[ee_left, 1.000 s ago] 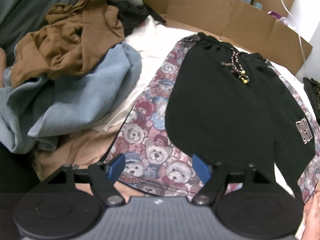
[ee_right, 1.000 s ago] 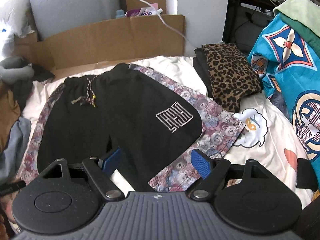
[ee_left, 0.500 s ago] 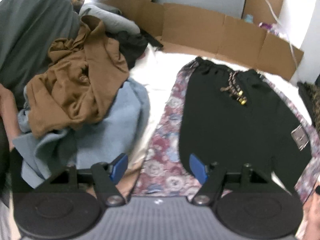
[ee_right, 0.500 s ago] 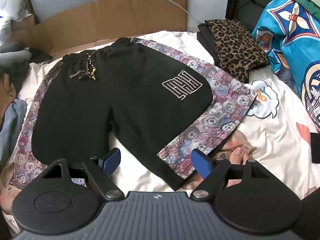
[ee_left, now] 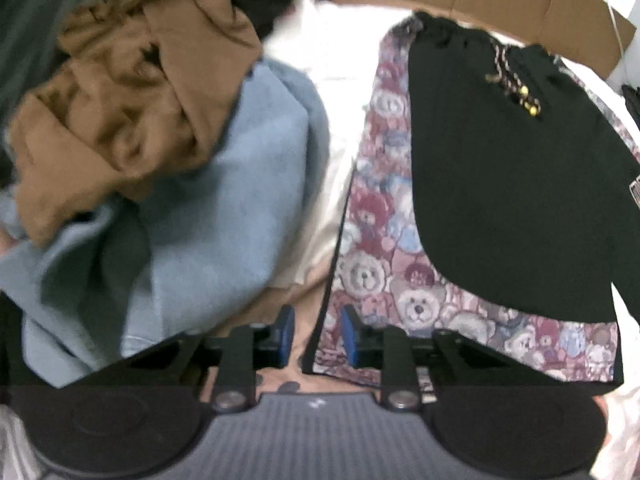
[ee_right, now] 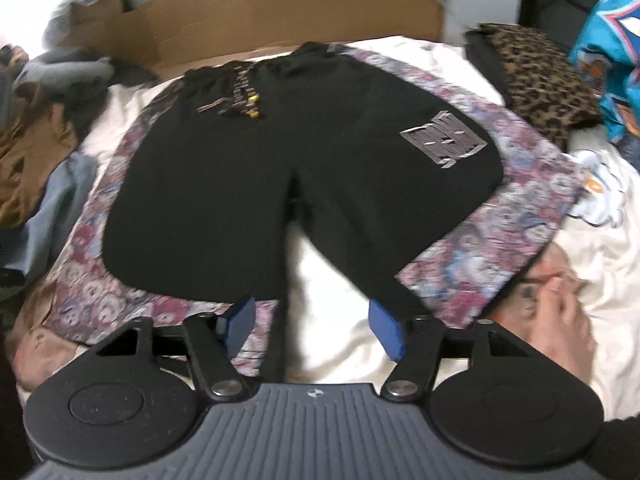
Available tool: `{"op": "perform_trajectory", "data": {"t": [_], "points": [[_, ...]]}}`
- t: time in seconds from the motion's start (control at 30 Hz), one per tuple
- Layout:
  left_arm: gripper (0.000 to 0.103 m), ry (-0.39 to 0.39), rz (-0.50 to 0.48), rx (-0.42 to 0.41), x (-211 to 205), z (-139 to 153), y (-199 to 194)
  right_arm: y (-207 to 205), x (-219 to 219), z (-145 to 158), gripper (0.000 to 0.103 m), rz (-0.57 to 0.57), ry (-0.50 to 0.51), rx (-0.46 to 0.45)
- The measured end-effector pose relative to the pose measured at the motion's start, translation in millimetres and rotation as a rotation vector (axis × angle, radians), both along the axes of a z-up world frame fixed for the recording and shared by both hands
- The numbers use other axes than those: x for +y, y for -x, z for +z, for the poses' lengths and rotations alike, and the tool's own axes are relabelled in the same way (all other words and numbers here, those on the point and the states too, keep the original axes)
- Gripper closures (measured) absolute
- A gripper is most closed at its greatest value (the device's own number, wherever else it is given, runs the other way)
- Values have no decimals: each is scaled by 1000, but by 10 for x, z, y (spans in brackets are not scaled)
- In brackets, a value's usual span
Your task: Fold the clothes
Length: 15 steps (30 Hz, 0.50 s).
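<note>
Black shorts (ee_right: 256, 184) lie flat on bear-print shorts (ee_left: 384, 276), both spread on a white printed bedsheet (ee_right: 592, 264). Left gripper (ee_left: 314, 334): pads narrowed around the bear-print hem corner, contact unclear. Right gripper (ee_right: 310, 328): spread wide, holding nothing. Cardboard (ee_right: 280, 12) lines the far edge; brown garment (ee_left: 132, 112) heaped left.

Matt black cloth shorts (ee_right: 304, 184) lie on printed woven fabric (ee_left: 384, 264).

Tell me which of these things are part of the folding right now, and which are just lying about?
In use:
black shorts
teddy-bear print shorts
left hand-held gripper
right hand-held gripper

Lying about:
brown garment
blue garment
leopard-print garment
cardboard
</note>
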<state>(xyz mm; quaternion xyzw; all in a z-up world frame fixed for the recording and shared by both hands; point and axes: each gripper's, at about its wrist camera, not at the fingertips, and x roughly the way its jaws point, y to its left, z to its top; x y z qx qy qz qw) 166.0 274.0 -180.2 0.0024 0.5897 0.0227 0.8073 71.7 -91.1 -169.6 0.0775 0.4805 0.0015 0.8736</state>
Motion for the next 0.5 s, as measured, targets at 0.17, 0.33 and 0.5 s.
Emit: {"op": "perform_trajectory", "data": {"t": [0.17, 0.33, 0.5], "points": [[75, 6, -1, 98, 70, -277, -121, 18, 91, -143, 37, 20, 0, 43], [73, 45, -10, 167, 96, -483, -185, 22, 25, -217, 37, -13, -5, 81], [72, 78, 1, 198, 185, -574, -169, 47, -37, -257, 37, -36, -17, 97]]}}
